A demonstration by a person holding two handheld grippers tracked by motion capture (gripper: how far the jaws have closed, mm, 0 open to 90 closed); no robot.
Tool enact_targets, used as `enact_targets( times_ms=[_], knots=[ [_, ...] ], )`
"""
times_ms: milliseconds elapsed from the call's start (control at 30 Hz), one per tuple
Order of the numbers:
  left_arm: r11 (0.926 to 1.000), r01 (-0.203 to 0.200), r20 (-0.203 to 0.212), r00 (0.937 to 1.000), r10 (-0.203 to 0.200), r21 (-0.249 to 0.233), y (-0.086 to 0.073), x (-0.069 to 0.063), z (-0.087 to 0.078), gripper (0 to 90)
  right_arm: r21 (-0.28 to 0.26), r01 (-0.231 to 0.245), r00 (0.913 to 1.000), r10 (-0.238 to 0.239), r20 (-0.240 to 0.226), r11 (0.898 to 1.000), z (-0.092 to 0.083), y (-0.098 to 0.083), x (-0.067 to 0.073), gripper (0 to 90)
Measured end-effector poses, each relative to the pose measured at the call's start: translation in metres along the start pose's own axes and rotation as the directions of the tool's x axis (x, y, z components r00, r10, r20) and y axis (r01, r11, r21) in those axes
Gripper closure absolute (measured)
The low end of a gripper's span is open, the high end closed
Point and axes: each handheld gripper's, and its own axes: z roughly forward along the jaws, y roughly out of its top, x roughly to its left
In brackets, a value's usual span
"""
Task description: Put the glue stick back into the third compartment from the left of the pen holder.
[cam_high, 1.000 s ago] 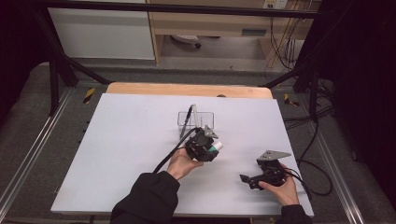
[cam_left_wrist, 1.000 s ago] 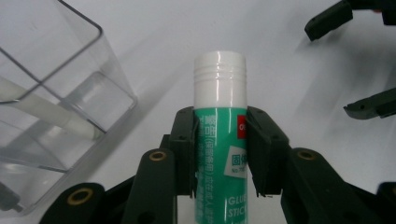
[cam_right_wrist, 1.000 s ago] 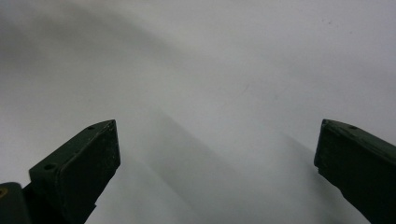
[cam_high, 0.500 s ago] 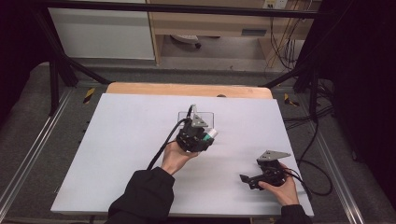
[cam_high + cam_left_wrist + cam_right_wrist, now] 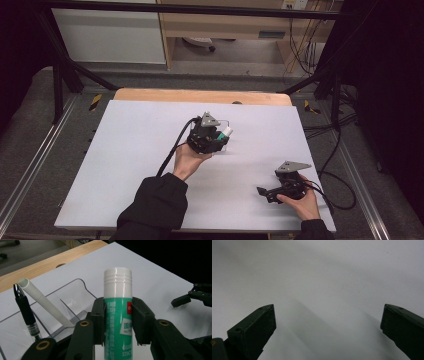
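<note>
My left gripper (image 5: pixel 117 320) is shut on a green glue stick (image 5: pixel 117 312) with a white cap, its pads pressing both sides of the tube. In the high view that left gripper (image 5: pixel 216 136) hangs over the clear plastic organiser (image 5: pixel 225 124) at the table's middle, with the glue stick (image 5: pixel 225 133) pointing right. The clear organiser (image 5: pixel 62 302) holds a black pen (image 5: pixel 26 312) and a white pen (image 5: pixel 42 300). Near the front right edge my right gripper (image 5: pixel 265 192) rests on the table, its jaws wide apart. The right gripper (image 5: pixel 328 325) has bare white table between its fingers.
The white tabletop (image 5: pixel 125 165) has a wooden strip (image 5: pixel 200 96) along its far edge. Metal rails (image 5: pixel 30 165) run down both sides. Cables (image 5: pixel 340 165) trail off the right edge. A white cabinet (image 5: pixel 110 30) and a wooden desk stand behind the table.
My left gripper has risen and moved away from me with the glue stick, ending over the clear organiser. The right gripper has stayed in place.
</note>
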Motion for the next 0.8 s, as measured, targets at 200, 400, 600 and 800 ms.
enact_targets(
  times_ms=[200,400,600,800],
  knots=[
    [0.9998,0.011,-0.012,0.9999,-0.011,-0.019,0.005,0.005,0.004,65.4,-0.003,0.001,1.0000,-0.001,-0.001,1.000,0.000,0.000,0.000,0.9],
    [0.9989,0.017,-0.031,0.9993,-0.019,-0.044,0.012,0.009,0.009,65.3,0.003,0.002,1.0000,-0.002,0.001,1.000,0.000,0.000,0.000,0.9],
    [0.9966,0.029,-0.043,0.9985,-0.033,-0.076,0.018,0.013,0.013,65.3,0.001,0.002,1.0000,-0.002,0.002,1.000,0.000,0.000,0.000,1.0],
    [0.9928,0.030,-0.052,0.9980,-0.037,-0.116,0.024,0.015,0.018,65.3,0.003,0.004,1.0000,-0.004,0.001,1.000,0.000,0.000,0.000,1.0]
  ],
)
